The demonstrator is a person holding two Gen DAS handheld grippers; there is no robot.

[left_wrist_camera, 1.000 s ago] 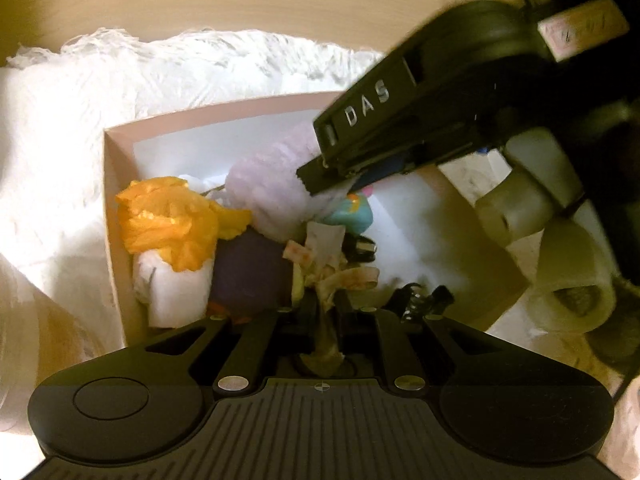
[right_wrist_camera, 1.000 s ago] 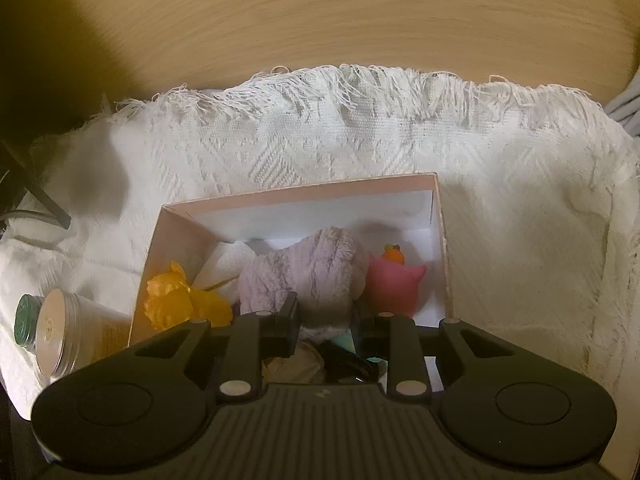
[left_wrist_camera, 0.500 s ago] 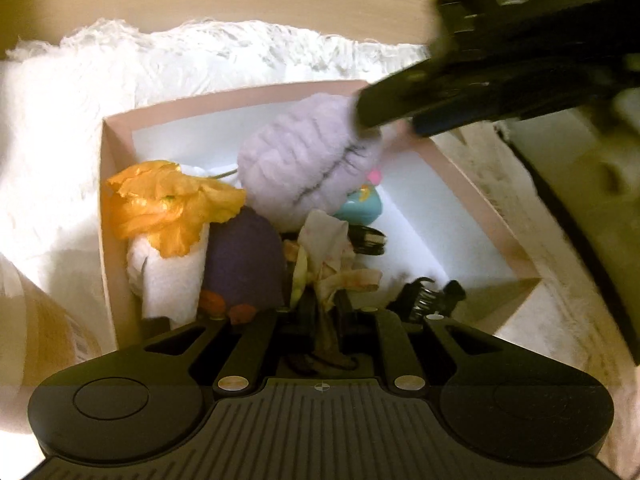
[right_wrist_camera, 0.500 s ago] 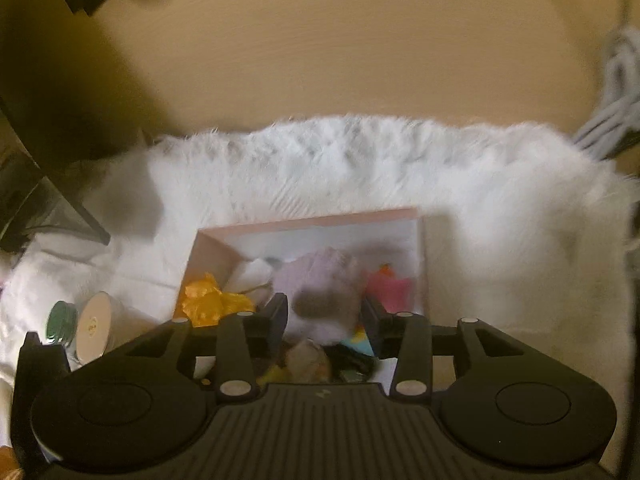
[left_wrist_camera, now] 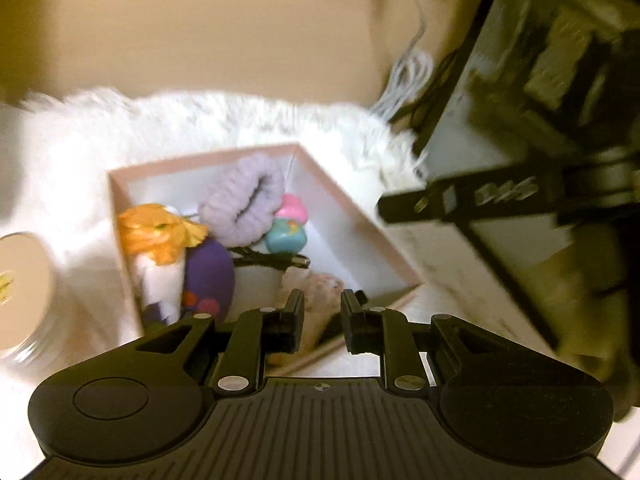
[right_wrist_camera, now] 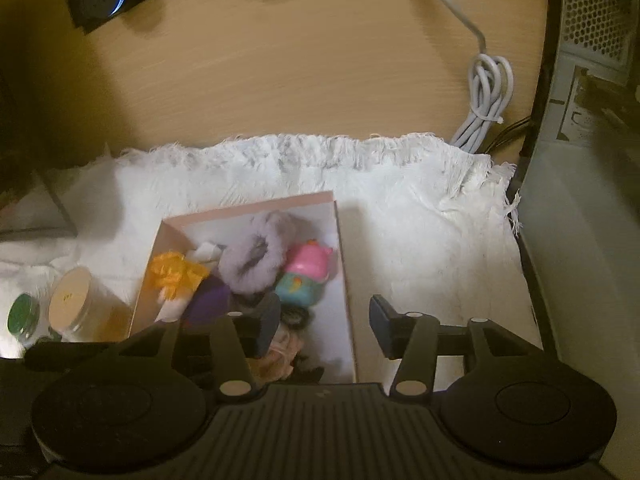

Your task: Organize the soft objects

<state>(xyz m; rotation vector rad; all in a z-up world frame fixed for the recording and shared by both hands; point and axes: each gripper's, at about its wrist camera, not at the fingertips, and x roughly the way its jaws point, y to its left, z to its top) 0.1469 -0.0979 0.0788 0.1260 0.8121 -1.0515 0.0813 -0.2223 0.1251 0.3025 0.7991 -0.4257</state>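
Observation:
A pink box (left_wrist_camera: 360, 222) (right_wrist_camera: 344, 264) on a white fringed cloth holds soft things: a lilac scrunchie (left_wrist_camera: 240, 200) (right_wrist_camera: 256, 258), an orange fabric flower (left_wrist_camera: 156, 232) (right_wrist_camera: 174, 274), a purple toy (left_wrist_camera: 210, 270) (right_wrist_camera: 210, 300), a pink toy (left_wrist_camera: 294, 208) (right_wrist_camera: 310, 260), a teal toy (left_wrist_camera: 286, 238) (right_wrist_camera: 300, 290) and a beige patterned scrunchie (left_wrist_camera: 316, 292) (right_wrist_camera: 280, 354). My left gripper (left_wrist_camera: 322, 314) is open and empty above the box's near end. My right gripper (right_wrist_camera: 324, 322) is open and empty, raised above the box; it also shows in the left wrist view (left_wrist_camera: 472, 198).
The white cloth (right_wrist_camera: 420, 220) lies on a wooden desk (right_wrist_camera: 300, 60). A jar with a cream lid (right_wrist_camera: 74, 302) (left_wrist_camera: 20, 280) and a green-lidded jar (right_wrist_camera: 22, 316) stand left of the box. A coiled grey cable (right_wrist_camera: 486, 96) and a computer case (right_wrist_camera: 592, 160) are at the right.
Both grippers have opened and pulled up and back from the box. The left let go of the beige scrunchie, the right let go of the lilac scrunchie; both lie in the box.

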